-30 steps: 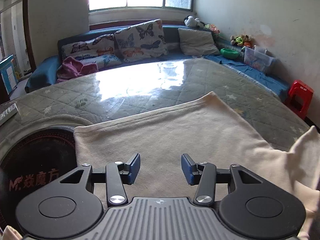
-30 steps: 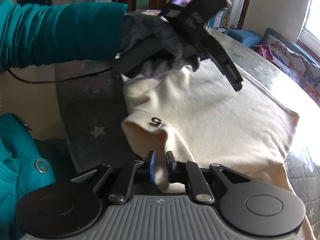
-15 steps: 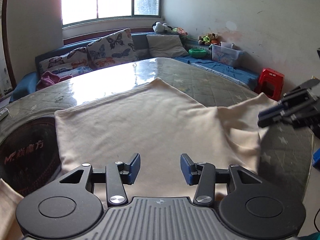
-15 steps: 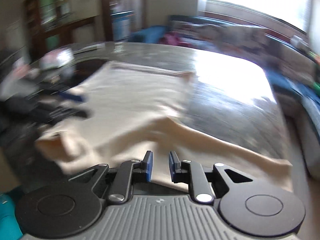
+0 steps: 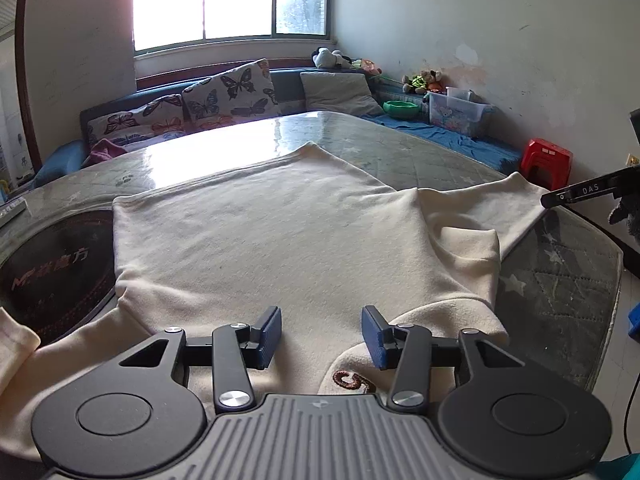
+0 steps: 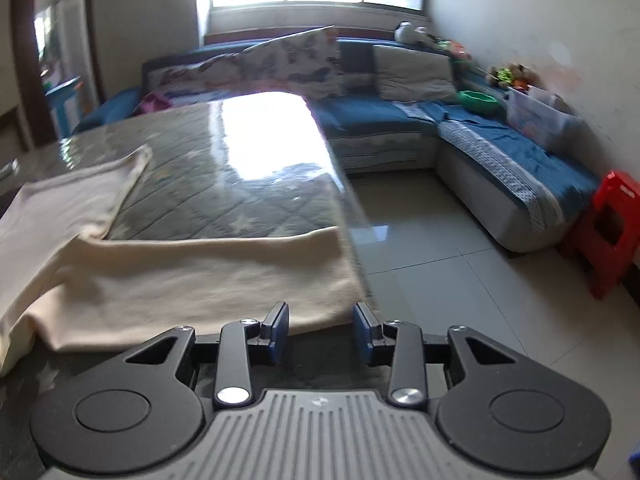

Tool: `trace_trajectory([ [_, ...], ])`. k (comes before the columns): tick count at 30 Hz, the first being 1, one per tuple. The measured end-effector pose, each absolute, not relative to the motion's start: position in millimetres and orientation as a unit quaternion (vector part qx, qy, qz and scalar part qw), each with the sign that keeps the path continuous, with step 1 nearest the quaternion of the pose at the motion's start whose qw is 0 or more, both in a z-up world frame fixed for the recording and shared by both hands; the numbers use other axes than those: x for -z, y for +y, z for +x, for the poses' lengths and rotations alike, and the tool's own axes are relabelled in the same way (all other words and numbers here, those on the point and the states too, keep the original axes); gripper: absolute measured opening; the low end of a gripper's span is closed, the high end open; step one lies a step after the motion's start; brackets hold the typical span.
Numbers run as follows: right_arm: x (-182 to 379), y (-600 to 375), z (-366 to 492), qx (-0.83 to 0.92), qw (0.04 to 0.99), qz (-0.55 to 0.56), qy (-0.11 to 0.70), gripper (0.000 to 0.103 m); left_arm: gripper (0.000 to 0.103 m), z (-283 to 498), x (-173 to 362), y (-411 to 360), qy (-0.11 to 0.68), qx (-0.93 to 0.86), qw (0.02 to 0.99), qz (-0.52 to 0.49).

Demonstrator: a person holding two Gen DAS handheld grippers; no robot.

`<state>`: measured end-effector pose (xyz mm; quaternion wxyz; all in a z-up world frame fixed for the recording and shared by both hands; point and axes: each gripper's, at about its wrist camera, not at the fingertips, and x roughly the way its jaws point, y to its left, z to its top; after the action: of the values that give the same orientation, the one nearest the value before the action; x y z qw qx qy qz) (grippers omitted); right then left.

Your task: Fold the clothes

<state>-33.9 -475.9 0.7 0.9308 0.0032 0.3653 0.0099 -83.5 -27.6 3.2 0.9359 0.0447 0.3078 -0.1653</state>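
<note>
Left hand-held gripper (image 5: 321, 332): jaws spread wide, blue pads parallel, nothing between them, pointing forward and level. Right hand-held gripper (image 6: 321, 330): jaws likewise parted, nothing clamped. In the left wrist view, the right unit's finger tip (image 5: 580, 192) enters from the right edge; a grey-gloved hand (image 5: 626, 216) is partly visible.

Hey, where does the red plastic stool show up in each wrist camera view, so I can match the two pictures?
Left wrist view: the red stool sits at the right edge, above middle height, past the table's far right side.
Right wrist view: the red stool stands at the right edge, mid-height, on the tiled floor beside the blue sofa.
Shared landmark: the green bowl on the sofa under the window.
</note>
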Motion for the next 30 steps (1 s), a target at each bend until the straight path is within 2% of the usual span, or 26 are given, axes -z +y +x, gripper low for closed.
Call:
trace_trajectory([
  [8, 3, -484, -34, 0.004, 0.935, 0.035, 0.352, 0.035, 0.049, -90, -1, -29, 0.305, 0.144, 0.941, 0.031],
  [9, 3, -483, -34, 0.004, 0.936, 0.034, 0.351, 0.032, 0.049, -90, -2, -29, 0.306, 0.144, 0.941, 0.032],
  [11, 2, -481, -35, 0.001, 0.938, 0.027, 0.346, 0.012, 0.049, -90, -2, -30, 0.307, 0.143, 0.94, 0.035],
  [14, -2, -477, -36, 0.006, 0.942, 0.007, 0.335, 0.009, 0.049, -90, -3, -30, 0.309, 0.143, 0.939, 0.041],
  [18, -18, -471, -40, 0.032, 0.952, -0.048, 0.3, 0.008, 0.049, -90, -2, -30, 0.31, 0.144, 0.939, 0.044],
  [25, 8, -468, -23, 0.043, 0.942, -0.07, 0.325, 0.009, 0.05, -88, -3, -28, 0.311, 0.145, 0.938, 0.046],
  [27, 5, -466, -25, 0.052, 0.944, -0.073, 0.318, 0.02, 0.05, -87, -4, -29, 0.313, 0.147, 0.937, 0.05],
  [30, -7, -448, -30, 0.004, 0.947, -0.075, 0.311, 0.023, 0.05, -86, -9, -31, 0.31, 0.149, 0.937, 0.059],
])
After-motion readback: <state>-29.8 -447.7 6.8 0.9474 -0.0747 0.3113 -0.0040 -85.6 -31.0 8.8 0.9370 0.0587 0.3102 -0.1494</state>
